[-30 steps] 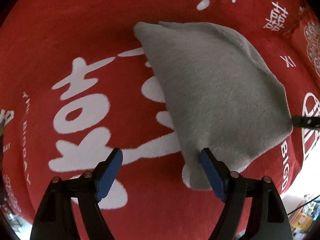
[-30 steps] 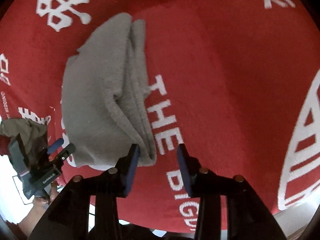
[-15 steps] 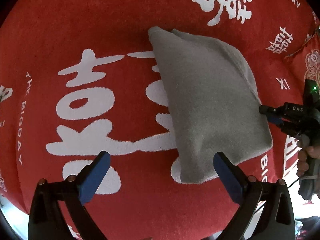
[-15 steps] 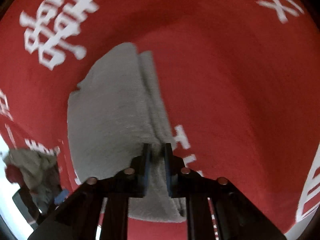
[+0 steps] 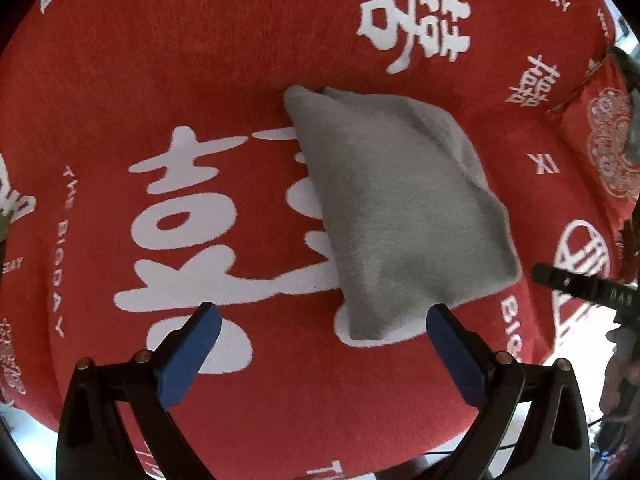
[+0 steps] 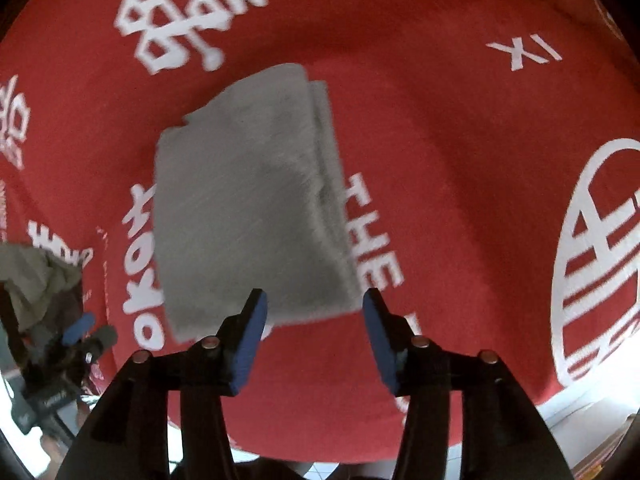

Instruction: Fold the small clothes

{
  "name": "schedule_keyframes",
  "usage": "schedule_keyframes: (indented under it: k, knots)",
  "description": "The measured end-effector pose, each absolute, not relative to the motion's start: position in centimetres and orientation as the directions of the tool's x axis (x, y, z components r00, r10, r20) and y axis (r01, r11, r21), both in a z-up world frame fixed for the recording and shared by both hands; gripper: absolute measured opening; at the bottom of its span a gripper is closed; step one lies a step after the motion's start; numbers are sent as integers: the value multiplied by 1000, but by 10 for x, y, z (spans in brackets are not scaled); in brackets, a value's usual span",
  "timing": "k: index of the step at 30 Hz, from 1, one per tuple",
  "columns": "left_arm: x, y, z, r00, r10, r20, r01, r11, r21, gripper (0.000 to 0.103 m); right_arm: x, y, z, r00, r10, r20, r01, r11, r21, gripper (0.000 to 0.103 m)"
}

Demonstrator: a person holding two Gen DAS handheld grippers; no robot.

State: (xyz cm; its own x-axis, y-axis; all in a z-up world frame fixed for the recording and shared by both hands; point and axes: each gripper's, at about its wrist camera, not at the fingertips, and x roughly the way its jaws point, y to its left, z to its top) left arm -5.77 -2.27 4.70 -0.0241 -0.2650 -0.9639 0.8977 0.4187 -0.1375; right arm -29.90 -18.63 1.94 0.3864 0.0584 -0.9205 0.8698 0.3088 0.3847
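A folded grey cloth (image 5: 400, 208) lies flat on the red blanket (image 5: 200, 80) with white characters. My left gripper (image 5: 320, 344) is open and empty, held just short of the cloth's near edge. In the right wrist view the same grey cloth (image 6: 248, 216) lies folded in layers, its edge stack on the right side. My right gripper (image 6: 314, 332) is open and empty, its blue pads (image 6: 250, 340) just off the cloth's near edge. The right gripper's tip (image 5: 568, 280) shows at the right edge of the left wrist view.
A red patterned cushion (image 5: 604, 144) lies at the far right of the left wrist view. An olive-green garment (image 6: 36, 276) is bunched at the left edge of the right wrist view, near the left gripper (image 6: 76, 340). The blanket's edge runs below both grippers.
My right gripper was shut on the cloth's edge half a second ago; it has let go, opened and pulled back. My left gripper opened wider and backed off slightly.
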Motion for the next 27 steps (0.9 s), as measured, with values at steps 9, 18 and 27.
schedule_keyframes:
  k: [9,18,27]
  knots:
    - [-65,-21,49,-3,-204,-979,915,394,-85,103,-279,-143,50,407,2,-914,850,367,379,80]
    - [-67,-37,40,44,-140,-989,902,430,-21,103,-275,-158,45,373,36,-927,845,400,355,81]
    - [-70,-66,15,44,-74,-996,885,465,4,103,-279,-202,28,358,95,-929,833,416,364,81]
